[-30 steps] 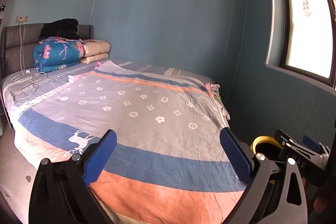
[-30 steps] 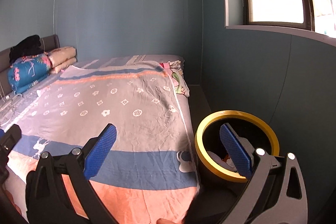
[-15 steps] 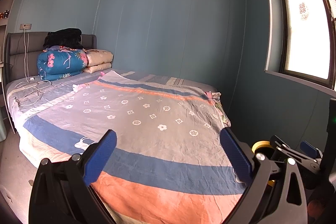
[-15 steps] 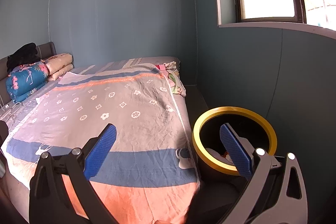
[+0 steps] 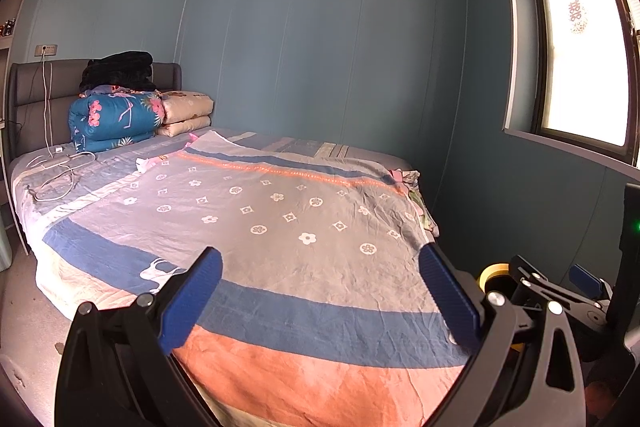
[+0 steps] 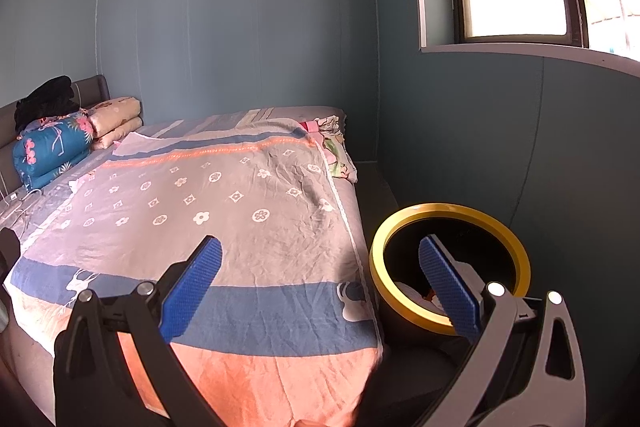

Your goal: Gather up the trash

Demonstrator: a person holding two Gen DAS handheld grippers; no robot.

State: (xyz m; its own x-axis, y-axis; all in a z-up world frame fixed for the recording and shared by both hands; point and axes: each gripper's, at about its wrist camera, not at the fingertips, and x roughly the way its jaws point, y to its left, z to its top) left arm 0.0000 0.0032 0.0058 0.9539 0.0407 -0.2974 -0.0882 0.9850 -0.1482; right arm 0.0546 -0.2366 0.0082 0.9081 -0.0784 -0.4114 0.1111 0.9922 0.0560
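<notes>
A black trash bin with a yellow rim (image 6: 400,227) stands on the floor at the bed's right foot corner, with pale scraps inside (image 6: 416,297). In the left wrist view only a bit of that yellow rim (image 5: 490,271) shows behind the other tool. My right gripper (image 6: 320,283) is open and holds nothing; its right finger hangs over the bin's mouth. My left gripper (image 5: 320,301) is open and holds nothing, above the foot of the bed (image 5: 280,227). A small white and pink scrap (image 5: 143,163) lies on the bedspread near the pillows.
Folded quilts (image 5: 114,121) and dark clothes (image 5: 118,71) are stacked at the headboard. White charger cables (image 5: 56,171) lie on the bed's left side. Crumpled cloth (image 6: 336,151) hangs off the right edge. A narrow floor strip (image 6: 374,183) runs between bed and window wall.
Both views have pulled back and tilted up: more wall and the air conditioner show, and the bin looks slightly farther off. Both grippers stayed open.
</notes>
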